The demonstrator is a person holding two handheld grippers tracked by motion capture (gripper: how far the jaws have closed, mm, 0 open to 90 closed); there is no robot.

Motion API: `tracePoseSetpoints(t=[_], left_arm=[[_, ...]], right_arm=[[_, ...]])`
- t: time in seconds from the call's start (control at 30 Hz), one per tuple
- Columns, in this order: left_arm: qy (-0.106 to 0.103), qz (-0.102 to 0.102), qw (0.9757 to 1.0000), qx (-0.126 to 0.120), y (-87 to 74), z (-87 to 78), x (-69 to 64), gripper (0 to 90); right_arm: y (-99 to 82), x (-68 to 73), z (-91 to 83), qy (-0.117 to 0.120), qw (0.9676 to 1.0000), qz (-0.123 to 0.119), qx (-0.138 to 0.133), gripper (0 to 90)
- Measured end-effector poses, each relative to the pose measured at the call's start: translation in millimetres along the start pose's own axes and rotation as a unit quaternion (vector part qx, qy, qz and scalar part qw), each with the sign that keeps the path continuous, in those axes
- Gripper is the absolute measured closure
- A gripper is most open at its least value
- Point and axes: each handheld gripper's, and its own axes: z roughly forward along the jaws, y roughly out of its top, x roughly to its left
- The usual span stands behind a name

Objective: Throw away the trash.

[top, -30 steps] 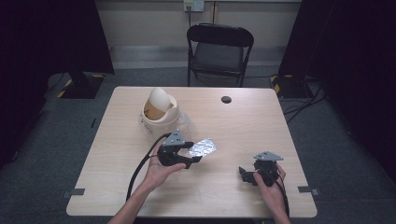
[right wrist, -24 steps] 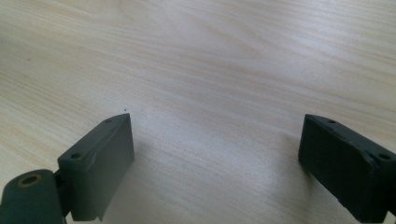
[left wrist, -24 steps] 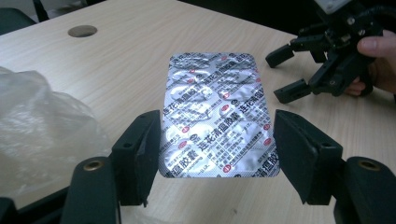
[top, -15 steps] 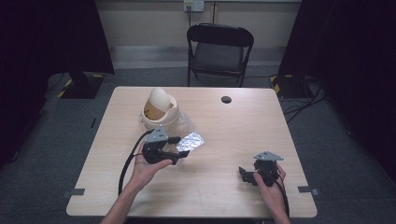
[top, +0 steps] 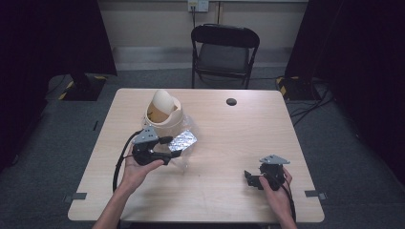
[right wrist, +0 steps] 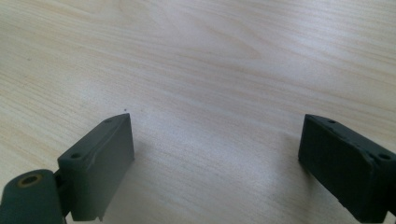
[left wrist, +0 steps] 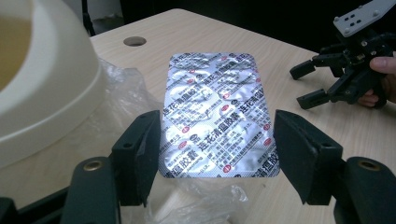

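The left hand-held gripper (left wrist: 215,154) has its jaws wide apart, one on either side of the silver foil blister pack of pills printed with red and black characters (left wrist: 215,114). The pack's near end lies between the jaws and its far end points away from them. It rests on crumpled clear plastic film (left wrist: 122,100), just right of the cream plastic swing-lid bin (left wrist: 44,88) as this hand-held gripper faces. In the high view the pack (top: 183,141) sits just beyond the left hand-held gripper (top: 169,148), close beside the bin (top: 165,114) on the light wooden bench (top: 229,138).

The step in hand looks like either a grasp or a release of the pack; the jaws do not touch it. To grasp well, the jaws should close squarely on the pack's long edges near its closest end, low enough to catch the foil rim yet above the film, so that the plastic is not pinched along with it. A thin flat sheet may bow or slip, so a slow, even closing seems wise.

The right hand-held gripper (top: 255,179), jaws apart and holding nothing, rests on the bench well off to the right.
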Motion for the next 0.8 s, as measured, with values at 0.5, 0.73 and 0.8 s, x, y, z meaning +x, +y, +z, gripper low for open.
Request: tracePoseSetpoints(t=[0.5,0.73,0.8], left_arm=[[0.030,-0.008,0.9994,-0.016,1.2,-36.1,20.7,34.1],[0.040,-0.014,0.9989,-0.023,0.8,-48.4,28.9,34.1],[0.044,-0.012,0.9988,-0.020,1.8,-50.6,30.8,34.1]], right_arm=[[0.0,0.0,0.0,0.000,1.0000,0.000,0.000,9.5],[0.0,0.0,0.0,0.000,1.0000,0.000,0.000,9.5],[0.0,0.0,0.0,0.000,1.0000,0.000,0.000,9.5]])
